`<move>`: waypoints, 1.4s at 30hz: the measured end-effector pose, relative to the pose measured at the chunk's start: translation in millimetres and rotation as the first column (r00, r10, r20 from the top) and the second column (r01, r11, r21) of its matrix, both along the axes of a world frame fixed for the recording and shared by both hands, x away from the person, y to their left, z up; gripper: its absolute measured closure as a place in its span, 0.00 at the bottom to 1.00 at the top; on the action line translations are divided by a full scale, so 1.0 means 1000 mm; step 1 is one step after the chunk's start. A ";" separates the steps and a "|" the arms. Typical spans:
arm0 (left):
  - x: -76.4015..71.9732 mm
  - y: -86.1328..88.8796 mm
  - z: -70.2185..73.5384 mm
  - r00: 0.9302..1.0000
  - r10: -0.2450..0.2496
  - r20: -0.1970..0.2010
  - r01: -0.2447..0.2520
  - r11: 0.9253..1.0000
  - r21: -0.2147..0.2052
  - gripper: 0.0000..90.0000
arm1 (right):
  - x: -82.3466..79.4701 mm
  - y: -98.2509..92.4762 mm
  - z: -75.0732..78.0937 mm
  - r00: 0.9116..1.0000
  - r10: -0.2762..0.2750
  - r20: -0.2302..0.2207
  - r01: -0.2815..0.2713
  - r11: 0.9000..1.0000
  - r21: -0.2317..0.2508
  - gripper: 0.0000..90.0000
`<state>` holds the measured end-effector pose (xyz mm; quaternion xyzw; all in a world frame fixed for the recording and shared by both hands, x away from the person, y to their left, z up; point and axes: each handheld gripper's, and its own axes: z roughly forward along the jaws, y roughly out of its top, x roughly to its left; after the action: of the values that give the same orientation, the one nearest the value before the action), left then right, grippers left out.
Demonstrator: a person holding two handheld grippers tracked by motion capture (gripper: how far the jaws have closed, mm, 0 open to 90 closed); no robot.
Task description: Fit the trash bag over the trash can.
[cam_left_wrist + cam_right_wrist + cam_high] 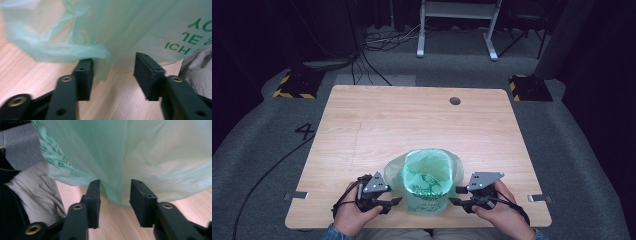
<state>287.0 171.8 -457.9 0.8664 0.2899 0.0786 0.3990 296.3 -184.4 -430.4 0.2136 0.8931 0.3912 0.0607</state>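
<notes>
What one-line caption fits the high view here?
Two hand-held tongs, left and right, flank an upright green plastic bag at the near edge of a wooden table.

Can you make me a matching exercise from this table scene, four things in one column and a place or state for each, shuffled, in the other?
Things:
1. green plastic bag
2. left claw
3. right claw
4. round hole in the table

Places or states:
A. near the table's far edge, right of the middle
B. at the bag's right side, jaws apart with a fold of bag between them
C. standing open-mouthed near the table's front edge
D. at the bag's left side, jaws apart beside a bunched bit of bag

Pairs: 1-C, 2-D, 3-B, 4-A
</notes>
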 end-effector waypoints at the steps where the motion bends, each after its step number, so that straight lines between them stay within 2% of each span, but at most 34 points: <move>1: 0.000 0.002 0.001 1.000 0.001 0.001 -0.001 1.000 -0.004 0.45 | -0.001 -0.002 0.004 1.000 -0.002 0.006 0.002 1.000 0.000 0.61; 4: -0.003 0.010 0.005 1.000 -0.007 -0.016 0.007 1.000 0.013 0.39 | -0.004 -0.008 0.013 0.999 -0.013 0.032 0.012 1.000 0.019 0.54; 5: -0.004 0.013 0.006 1.000 -0.001 0.001 0.001 1.000 0.014 0.38 | -0.005 -0.010 0.017 0.999 -0.016 0.036 0.015 1.000 0.027 0.54; 9: -0.006 0.023 0.009 0.999 0.034 0.020 -0.034 0.999 0.002 0.36 | -0.007 -0.017 0.031 0.997 -0.027 0.068 0.025 0.999 0.042 0.53; 12: -0.006 0.030 0.010 0.998 0.058 0.038 -0.058 0.998 0.002 0.34 | -0.003 -0.021 0.043 0.995 -0.039 0.094 0.034 0.998 0.049 0.58; 14: -0.008 0.034 0.010 0.997 0.067 0.038 -0.067 0.998 -0.010 0.33 | 0.000 -0.023 0.051 0.995 -0.034 0.090 0.028 0.998 0.059 0.65; 17: -0.008 0.039 0.010 0.996 0.080 0.039 -0.079 0.997 -0.015 0.32 | 0.005 -0.022 0.062 0.993 -0.027 0.111 0.020 0.998 0.065 0.70; 21: -0.006 0.044 0.005 0.995 0.094 0.034 -0.093 0.996 -0.015 0.32 | 0.011 -0.014 0.078 0.990 -0.009 0.141 -0.002 0.997 0.081 0.72; 26: -0.003 0.052 0.001 0.988 0.147 0.039 -0.148 0.989 0.009 0.33 | 0.018 0.001 0.091 0.987 0.019 0.160 -0.033 0.996 0.084 0.75; 30: -0.001 0.059 -0.001 0.978 0.198 0.064 -0.199 0.980 0.015 0.33 | 0.026 0.014 0.094 0.987 0.041 0.154 -0.054 0.996 0.078 0.76; 35: 0.000 0.063 -0.002 0.974 0.218 0.067 -0.219 0.976 0.004 0.33 | 0.035 0.034 0.092 0.987 0.077 0.142 -0.086 0.994 0.060 0.78; 42: -0.001 0.060 0.002 0.973 0.208 0.100 -0.207 0.978 -0.018 0.33 | 0.044 0.068 0.080 0.983 0.147 0.106 -0.150 0.989 0.016 0.80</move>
<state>285.8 232.3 -456.1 0.8247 0.3585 0.1627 0.4060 340.5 -116.1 -350.1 0.1263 0.8975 0.4159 0.0755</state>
